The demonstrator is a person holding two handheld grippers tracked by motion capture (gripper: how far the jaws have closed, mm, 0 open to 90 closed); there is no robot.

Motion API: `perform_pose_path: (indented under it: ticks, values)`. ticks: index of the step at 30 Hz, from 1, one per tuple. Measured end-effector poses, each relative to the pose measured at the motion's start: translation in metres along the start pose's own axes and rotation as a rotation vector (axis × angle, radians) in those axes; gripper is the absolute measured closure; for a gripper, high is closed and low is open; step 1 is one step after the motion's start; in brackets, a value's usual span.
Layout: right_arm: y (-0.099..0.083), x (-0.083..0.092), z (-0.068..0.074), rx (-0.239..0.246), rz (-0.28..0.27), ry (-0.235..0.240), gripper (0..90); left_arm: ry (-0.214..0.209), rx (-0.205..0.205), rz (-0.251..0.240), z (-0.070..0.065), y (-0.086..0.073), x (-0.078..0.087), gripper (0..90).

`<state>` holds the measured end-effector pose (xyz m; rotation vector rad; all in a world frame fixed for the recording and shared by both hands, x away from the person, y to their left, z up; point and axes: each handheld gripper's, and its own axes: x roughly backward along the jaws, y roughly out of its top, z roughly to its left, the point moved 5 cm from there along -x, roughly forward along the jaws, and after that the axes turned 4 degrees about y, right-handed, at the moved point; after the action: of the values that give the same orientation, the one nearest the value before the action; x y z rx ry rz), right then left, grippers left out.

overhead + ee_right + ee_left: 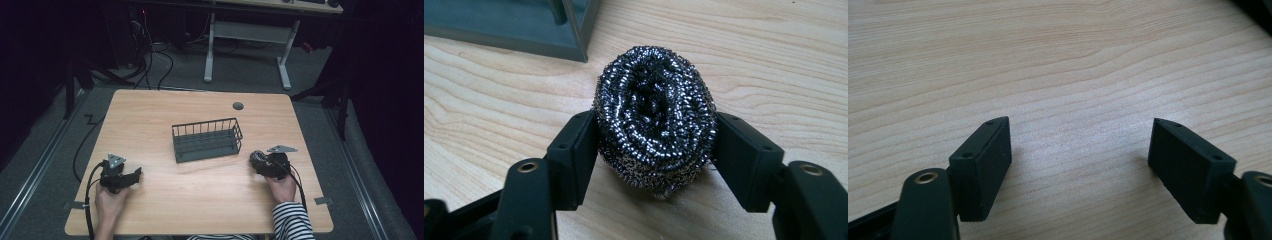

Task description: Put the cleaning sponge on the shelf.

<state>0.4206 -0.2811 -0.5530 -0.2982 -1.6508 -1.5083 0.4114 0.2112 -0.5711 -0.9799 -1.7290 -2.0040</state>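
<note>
A dark steel-wool scouring pad (655, 122) sits between the two jaws of my right gripper (656, 145), which press on its sides; it rests on or just above the wooden table. From above, that pad (257, 158) and right gripper (261, 161) lie near the right end of a dark wire basket (206, 139) in the middle of the table. My left gripper (137, 173) rests at the table's front left, held by a hand. Its jaws stand wide apart over bare wood (1080, 145) with nothing between them.
The wooden table (200, 200) has a round grommet (238, 106) near its far edge. A corner of the basket (574, 35) lies just beyond the pad. Behind the table stand a white desk frame (247, 37) and floor cables (150, 65). A striped sleeve (292, 222) enters at bottom right.
</note>
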Motion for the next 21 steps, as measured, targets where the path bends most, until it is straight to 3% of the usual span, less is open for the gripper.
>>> perform_pose_path:
  ticks: [10, 21]
  values:
    - [0.000, 0.003, 0.003, 0.008, -0.001, 0.003, 41.7, 0.001, -0.001, 0.000, 0.000, 0.000, 0.000, 25.5]
    - [0.004, 0.016, 0.009, 0.025, -0.052, 0.030, 42.5, -0.001, -0.002, 0.000, 0.000, 0.000, 0.000, 25.5]
